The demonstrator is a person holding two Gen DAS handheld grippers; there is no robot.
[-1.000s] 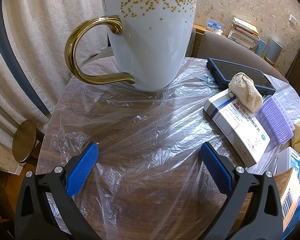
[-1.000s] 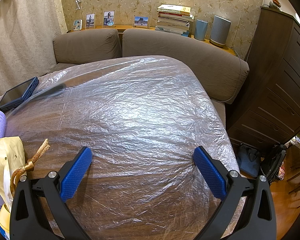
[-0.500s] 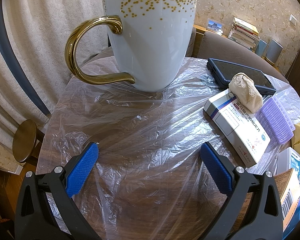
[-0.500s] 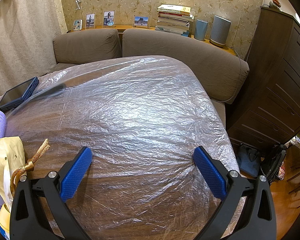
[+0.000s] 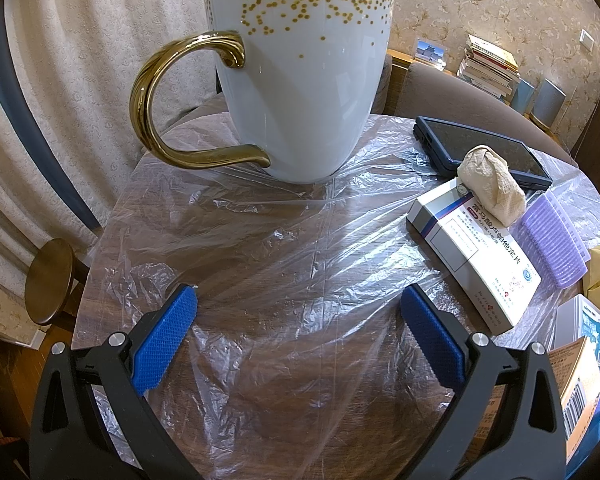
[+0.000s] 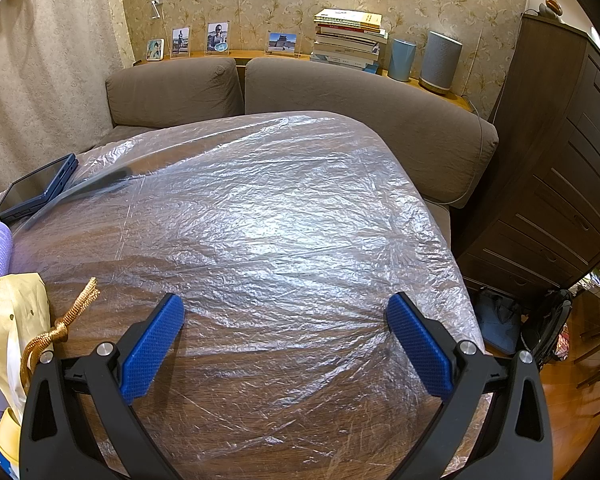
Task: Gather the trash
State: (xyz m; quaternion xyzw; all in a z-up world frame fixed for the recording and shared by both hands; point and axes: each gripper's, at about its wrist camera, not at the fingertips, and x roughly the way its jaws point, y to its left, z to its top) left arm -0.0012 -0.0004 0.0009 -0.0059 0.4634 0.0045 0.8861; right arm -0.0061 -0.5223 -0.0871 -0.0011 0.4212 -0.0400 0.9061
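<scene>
Fingers (image 5: 168,336) of both grippers gaped empty; the crumpled tissue wad (image 5: 490,182) lay ahead-right of the left gripper (image 5: 298,334), nearer than the right gripper (image 6: 286,340).

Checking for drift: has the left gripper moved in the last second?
No. The left gripper sits the same against the gold-handled mug and the medicine box.

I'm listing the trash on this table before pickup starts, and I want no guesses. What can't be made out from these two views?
- Left wrist view: inside of the mug, hidden by its own wall.
- Left wrist view: boxes at the right edge, cut off by the frame and the left gripper.
- Left wrist view: small print on the medicine box, too fine.
- Right wrist view: yellow bag, cut off at the left edge beside the right gripper.
</scene>
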